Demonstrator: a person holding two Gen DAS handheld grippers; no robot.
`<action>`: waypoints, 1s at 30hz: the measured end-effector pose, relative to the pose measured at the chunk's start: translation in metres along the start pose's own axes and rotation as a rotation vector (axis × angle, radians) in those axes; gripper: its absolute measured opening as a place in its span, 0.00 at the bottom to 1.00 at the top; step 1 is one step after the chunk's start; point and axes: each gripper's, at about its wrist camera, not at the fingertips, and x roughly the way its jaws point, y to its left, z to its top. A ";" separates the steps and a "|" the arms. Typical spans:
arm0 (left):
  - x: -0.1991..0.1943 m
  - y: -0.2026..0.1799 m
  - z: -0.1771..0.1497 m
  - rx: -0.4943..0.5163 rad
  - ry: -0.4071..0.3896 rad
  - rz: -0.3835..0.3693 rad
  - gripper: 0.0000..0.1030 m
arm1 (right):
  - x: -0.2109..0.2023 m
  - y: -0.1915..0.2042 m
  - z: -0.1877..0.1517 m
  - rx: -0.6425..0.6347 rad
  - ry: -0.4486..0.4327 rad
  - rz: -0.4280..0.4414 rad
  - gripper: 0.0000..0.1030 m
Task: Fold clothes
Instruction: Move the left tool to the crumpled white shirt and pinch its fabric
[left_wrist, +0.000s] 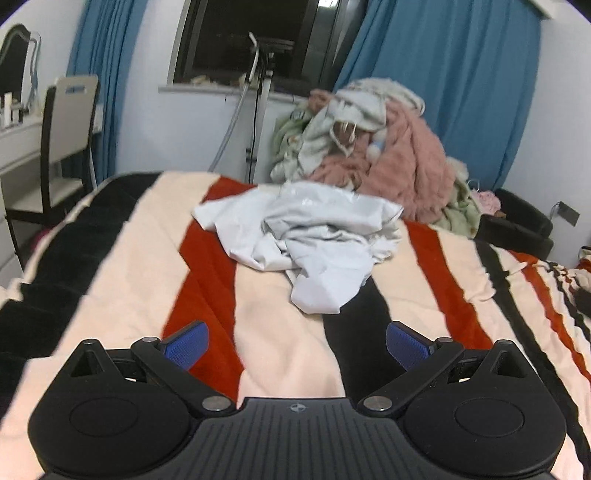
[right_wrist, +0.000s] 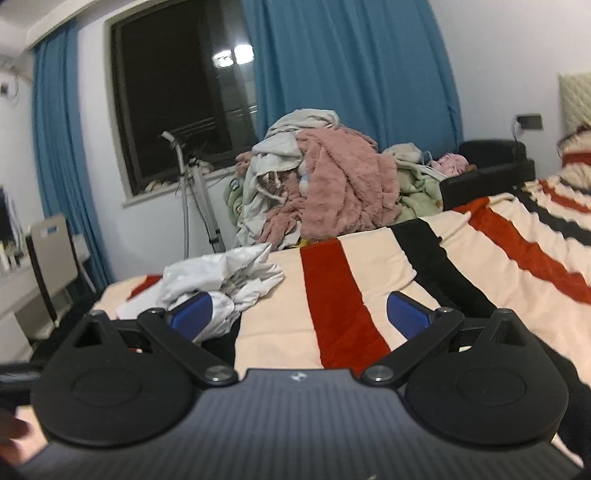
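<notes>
Where the crumpled white cloth garment is heaped on the red, cream and black striped blanket, it lies dead ahead of the left gripper, jaws apart and empty; ahead-left of the right gripper, likewise spread, seemingly nearer.

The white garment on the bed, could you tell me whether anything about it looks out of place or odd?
The white garment lies crumpled in a heap on the striped blanket, not spread flat for folding. Both hand-held grippers, left and right, are open and empty. Otherwise nothing stands out.
</notes>
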 end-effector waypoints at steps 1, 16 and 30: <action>0.012 -0.001 0.001 0.003 0.009 -0.001 1.00 | -0.001 -0.001 0.001 0.001 -0.011 -0.010 0.99; 0.187 -0.064 0.021 0.139 0.000 0.006 0.93 | 0.061 -0.030 -0.019 0.086 0.017 -0.133 1.00; 0.150 -0.037 0.038 0.107 -0.165 -0.015 0.09 | 0.130 -0.008 -0.062 -0.004 0.031 -0.095 1.00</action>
